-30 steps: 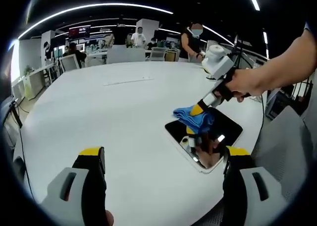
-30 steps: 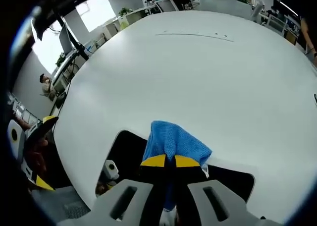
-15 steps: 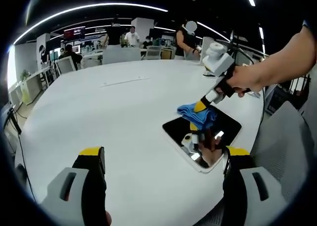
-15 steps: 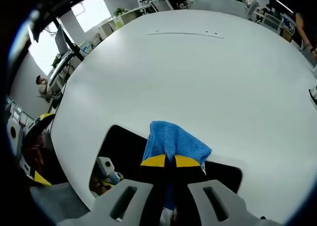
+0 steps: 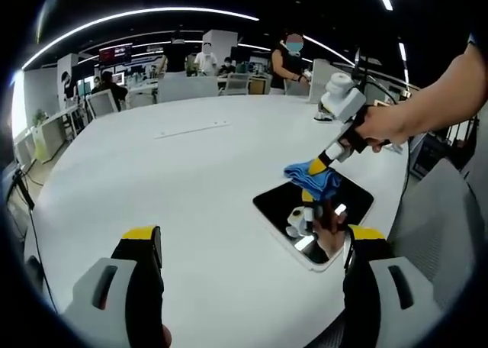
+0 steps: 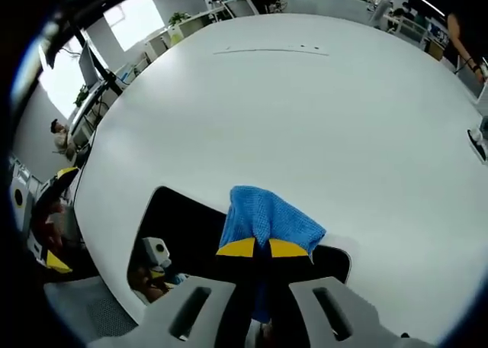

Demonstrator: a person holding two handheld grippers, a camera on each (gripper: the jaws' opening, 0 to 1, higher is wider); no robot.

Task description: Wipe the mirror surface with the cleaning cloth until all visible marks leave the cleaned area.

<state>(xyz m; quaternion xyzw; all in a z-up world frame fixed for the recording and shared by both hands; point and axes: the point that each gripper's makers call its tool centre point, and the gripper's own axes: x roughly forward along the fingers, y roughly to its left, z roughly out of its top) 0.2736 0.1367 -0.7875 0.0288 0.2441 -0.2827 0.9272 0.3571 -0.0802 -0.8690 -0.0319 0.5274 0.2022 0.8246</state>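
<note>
So we've got the mirror [image 5: 314, 214] lying flat on the big white bench [image 5: 175, 180], close to the bench edge nearest us. It's a dark rounded rectangle with a pale rim, and in the left gripper view it reflects a gripper and a hand.

Our right gripper [image 6: 255, 248] has its jaws clenched on the blue cloth [image 6: 267, 218], yellow tips pressed together over the fabric. The cloth bunches out past the tips and sits down on the mirror, toward its far edge, partly spilling past that edge toward the bench. From the left gripper view we see the same thing from the side: a hand [image 5: 379, 127] holds the right gripper [image 5: 315, 167] slanting down at the mirror with the cloth [image 5: 313, 180] squashed under its tip.

Our left gripper [image 5: 252, 237] hangs above the bench on the near side of the mirror, jaws spread wide, nothing between them, and its right jaw overlaps the mirror's near corner in that view.

Beyond the bench from the mirror there's an office with desks, chairs and a few people [image 5: 288, 58].
</note>
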